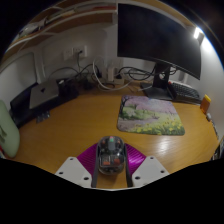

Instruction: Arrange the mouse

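A small clear-shelled mouse (pixel 111 151) with coloured parts inside sits between my gripper's (pixel 111 160) two magenta pads (pixel 87 158). Both pads press against its sides, so the gripper is shut on the mouse and holds it over the wooden desk (pixel 70 125). A mouse mat (pixel 151 115) with a green and pink picture lies on the desk ahead and to the right of the fingers, some way beyond the mouse.
A dark monitor (pixel 155 40) on a stand rises behind the mat, with a keyboard (pixel 185 93) at its foot. A laptop-like device (pixel 42 95) and cables (pixel 100 76) lie at the back left. A pale green round thing (pixel 7 130) is at the left.
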`<state>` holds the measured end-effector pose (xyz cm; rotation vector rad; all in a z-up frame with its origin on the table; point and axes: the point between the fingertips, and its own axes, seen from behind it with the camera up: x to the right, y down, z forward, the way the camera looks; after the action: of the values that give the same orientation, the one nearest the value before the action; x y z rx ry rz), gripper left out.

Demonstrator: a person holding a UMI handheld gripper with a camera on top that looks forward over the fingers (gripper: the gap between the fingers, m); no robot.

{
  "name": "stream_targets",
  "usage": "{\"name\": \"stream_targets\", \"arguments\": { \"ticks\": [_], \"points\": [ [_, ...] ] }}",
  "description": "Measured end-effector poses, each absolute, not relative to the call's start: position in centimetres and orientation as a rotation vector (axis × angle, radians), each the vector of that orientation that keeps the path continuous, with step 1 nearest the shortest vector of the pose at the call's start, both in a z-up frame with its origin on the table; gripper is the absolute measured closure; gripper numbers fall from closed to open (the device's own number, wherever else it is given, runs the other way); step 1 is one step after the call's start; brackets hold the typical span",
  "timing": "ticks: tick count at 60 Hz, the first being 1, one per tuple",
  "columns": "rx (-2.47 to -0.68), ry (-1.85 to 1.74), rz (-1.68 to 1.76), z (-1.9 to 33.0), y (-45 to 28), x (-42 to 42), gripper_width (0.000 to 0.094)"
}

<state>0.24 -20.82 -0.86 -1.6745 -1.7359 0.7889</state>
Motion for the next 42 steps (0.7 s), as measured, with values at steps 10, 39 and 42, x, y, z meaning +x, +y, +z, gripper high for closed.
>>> {"name": "stream_targets", "arguments": {
  "ticks": [10,39,42],
  "points": [
    [-1.645,-1.635,0.876,6.6,-19.3,-3.0,0.0551],
    [-1.72,-1.595,0.844,2.9,-4.8,-16.5,0.0554],
    [-1.727,-1.624,0.835,1.2,-4.7,-16.6,0.0552]
  ]
}}
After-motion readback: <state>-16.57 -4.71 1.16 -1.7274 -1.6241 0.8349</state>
